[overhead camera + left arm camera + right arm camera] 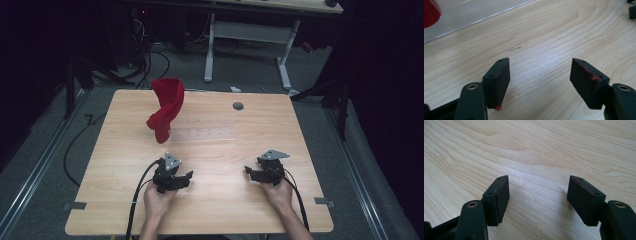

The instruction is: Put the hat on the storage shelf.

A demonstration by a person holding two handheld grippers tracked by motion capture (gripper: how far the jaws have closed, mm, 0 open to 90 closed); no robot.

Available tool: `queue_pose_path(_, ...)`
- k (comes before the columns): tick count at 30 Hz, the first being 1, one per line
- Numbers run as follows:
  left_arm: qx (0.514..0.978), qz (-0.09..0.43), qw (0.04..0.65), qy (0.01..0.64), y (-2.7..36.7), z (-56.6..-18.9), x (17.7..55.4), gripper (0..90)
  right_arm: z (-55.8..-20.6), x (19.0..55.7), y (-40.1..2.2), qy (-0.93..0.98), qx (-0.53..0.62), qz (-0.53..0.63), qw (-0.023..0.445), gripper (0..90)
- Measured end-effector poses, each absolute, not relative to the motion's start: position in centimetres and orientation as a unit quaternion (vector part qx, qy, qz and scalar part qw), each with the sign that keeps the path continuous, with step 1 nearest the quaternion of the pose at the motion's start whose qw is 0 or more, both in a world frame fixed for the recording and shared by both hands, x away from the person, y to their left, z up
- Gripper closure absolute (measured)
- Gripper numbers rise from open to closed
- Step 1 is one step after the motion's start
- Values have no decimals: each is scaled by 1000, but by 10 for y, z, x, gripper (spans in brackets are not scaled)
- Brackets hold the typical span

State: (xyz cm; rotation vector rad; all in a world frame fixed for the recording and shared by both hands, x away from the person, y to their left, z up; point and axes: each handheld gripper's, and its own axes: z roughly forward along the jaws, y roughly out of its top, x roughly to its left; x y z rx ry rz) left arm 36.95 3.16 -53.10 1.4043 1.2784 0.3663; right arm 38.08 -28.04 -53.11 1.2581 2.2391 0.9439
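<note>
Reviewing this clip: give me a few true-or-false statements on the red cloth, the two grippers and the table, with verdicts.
1. The red cloth lies folded flat. False: it stands bunched up in a twisted heap.
2. The left gripper is open with nothing between its jaws. True.
3. The right gripper is shut on the cloth. False: it is open over bare wood.
4. The cloth sits on the table beyond the left gripper. True.

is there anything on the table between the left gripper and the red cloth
Nothing visible stands in the way. The left gripper, fingers apart and empty, sits on the near side of the table; the red cloth lies farther back. Between them is bare wood and a flat clear sheet beside the cloth.
</note>
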Motion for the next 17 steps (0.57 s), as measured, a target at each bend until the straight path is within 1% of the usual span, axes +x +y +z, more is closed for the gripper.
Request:
queue_pose_path(7,624,171,546,532,20,-544,370,321,-531,381,-280,801,450,338,201,345)
queue_pose_path(12,615,161,554,538,21,-546,370,302,-531,381,-280,802,450,338,201,345)
queue_pose_path(17,616,160,553,538,21,-546,370,276,-531,381,-280,802,450,338,201,345)
